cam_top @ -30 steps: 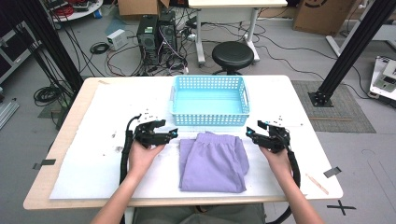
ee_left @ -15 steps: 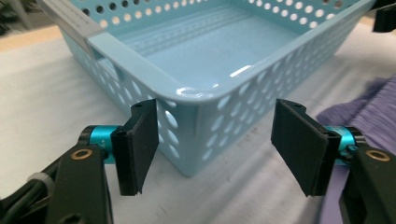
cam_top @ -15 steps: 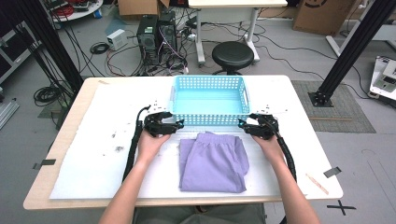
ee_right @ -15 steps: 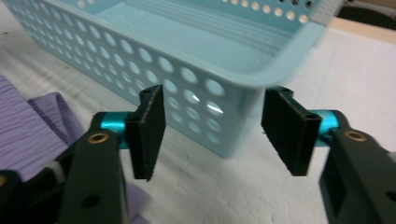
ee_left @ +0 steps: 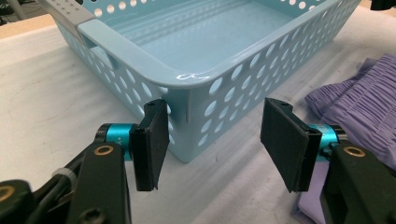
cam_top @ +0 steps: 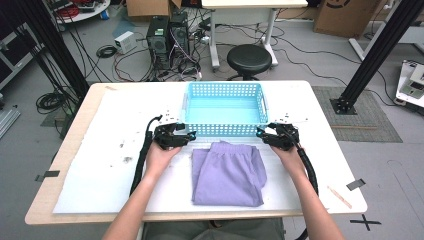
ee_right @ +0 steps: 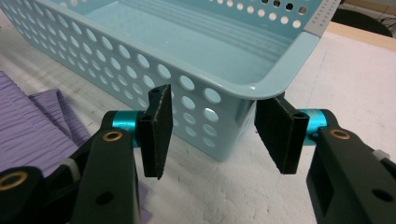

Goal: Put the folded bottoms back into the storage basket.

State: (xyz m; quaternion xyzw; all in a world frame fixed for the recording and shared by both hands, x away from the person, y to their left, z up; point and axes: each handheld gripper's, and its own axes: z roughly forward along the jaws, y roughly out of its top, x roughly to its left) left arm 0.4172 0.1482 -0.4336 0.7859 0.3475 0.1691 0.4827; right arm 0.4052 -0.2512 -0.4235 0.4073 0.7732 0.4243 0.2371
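A light blue perforated basket (cam_top: 225, 130) stands empty at the table's far middle. A folded purple garment (cam_top: 229, 172) lies flat just in front of it. My left gripper (cam_top: 189, 136) sits at the basket's near left corner. In the left gripper view that corner (ee_left: 187, 100) stands between the jaws of the left gripper (ee_left: 219, 140), pads apart from the plastic. My right gripper (cam_top: 261, 133) is at the near right corner. In the right gripper view the right gripper (ee_right: 217, 133) straddles the corner (ee_right: 233, 121), with the pads off the wall. Both pairs of jaws have just been closing.
A white sheet (cam_top: 100, 165) covers the wooden table. Beyond the far edge are a black stool (cam_top: 249, 57), computer towers (cam_top: 167, 37) with cables, and black frame posts (cam_top: 372, 55). Tape strips (cam_top: 355, 184) mark the table's right and left edges.
Both hands moved forward and inward, from beside the garment to the basket's near corners. Both pairs of jaws stand narrower than before.
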